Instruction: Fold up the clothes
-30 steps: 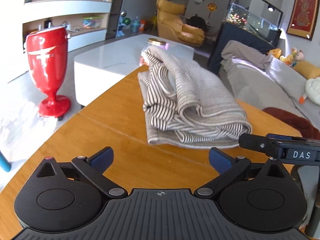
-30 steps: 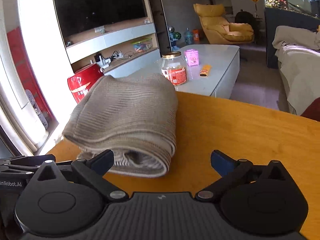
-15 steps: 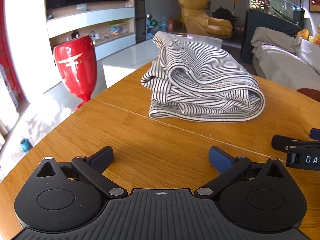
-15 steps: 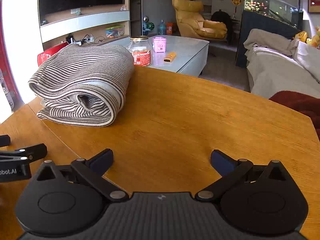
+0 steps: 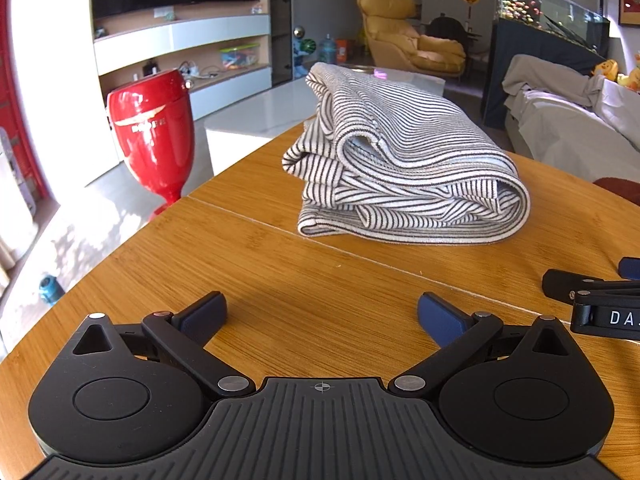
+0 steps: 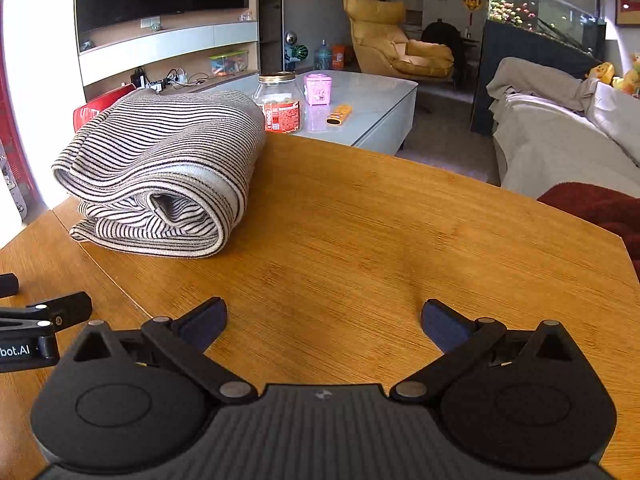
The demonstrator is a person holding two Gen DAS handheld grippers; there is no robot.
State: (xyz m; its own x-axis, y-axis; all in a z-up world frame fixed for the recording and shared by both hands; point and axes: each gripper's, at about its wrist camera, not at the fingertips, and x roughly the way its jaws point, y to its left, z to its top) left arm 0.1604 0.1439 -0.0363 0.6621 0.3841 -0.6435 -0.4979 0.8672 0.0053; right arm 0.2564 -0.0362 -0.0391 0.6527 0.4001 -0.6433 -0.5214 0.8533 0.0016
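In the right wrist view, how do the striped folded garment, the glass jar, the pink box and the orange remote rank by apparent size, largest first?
1. Striped folded garment, nearest the camera, which enlarges it.
2. Glass jar.
3. Pink box.
4. Orange remote, though it looks close to the pink box in size, so this order is unsure.

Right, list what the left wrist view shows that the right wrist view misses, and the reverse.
Only the left wrist view shows the red goblet-shaped stand whole, on the floor left of the table, and the garment's layered open edges. Only the right wrist view shows the white coffee table with a glass jar, a pink box and an orange item. Both show the folded striped garment on the wooden table, the yellow armchair, and open, empty tongs: left, right.
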